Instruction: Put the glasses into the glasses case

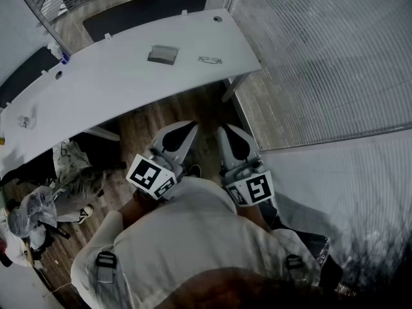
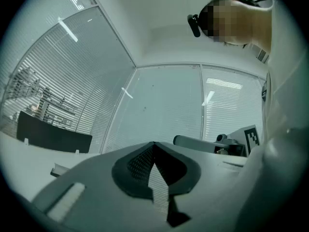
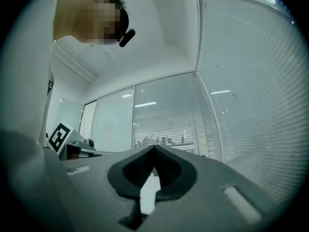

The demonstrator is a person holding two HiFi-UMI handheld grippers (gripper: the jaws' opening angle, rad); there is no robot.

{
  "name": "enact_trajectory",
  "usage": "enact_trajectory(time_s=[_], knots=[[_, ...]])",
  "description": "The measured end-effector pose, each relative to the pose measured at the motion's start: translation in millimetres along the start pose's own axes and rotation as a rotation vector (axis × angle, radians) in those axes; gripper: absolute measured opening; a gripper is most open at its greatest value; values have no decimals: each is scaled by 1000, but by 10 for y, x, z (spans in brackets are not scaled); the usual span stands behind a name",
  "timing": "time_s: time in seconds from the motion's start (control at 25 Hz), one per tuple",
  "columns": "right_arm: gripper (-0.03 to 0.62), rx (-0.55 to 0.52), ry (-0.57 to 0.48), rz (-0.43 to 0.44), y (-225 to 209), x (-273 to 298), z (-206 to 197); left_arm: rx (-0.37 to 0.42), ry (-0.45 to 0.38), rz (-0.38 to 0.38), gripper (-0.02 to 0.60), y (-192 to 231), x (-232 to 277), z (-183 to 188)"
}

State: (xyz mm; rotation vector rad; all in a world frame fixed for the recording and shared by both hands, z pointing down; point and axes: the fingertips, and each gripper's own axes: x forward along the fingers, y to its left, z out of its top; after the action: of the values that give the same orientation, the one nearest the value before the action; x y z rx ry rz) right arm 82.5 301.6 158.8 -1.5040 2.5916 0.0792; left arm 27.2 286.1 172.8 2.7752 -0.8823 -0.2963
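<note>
Resting on the table, glasses lie near the glasses case.

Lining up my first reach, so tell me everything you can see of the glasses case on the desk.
The glasses case is a small grey rectangular box with a lighter top face; its material cannot be made out. It lies flat on the white desk, left of the glasses in the head view and apart from them. Only the desk touches it. It shows too small to tell whether it is open or shut.
</note>
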Motion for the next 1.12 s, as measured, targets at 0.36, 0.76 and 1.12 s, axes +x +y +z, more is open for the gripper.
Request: enact_trajectory(time_s=[0.36, 0.76, 1.12], knots=[[2, 37, -11, -2, -114, 11, 28, 4, 5, -6, 1, 2, 111, -6], [2, 45, -17, 15, -219, -10, 66, 5, 10, -4, 0, -35, 226, -18], [2, 73, -16, 21, -417, -70, 20, 5, 17, 5, 0, -118, 427, -108]])
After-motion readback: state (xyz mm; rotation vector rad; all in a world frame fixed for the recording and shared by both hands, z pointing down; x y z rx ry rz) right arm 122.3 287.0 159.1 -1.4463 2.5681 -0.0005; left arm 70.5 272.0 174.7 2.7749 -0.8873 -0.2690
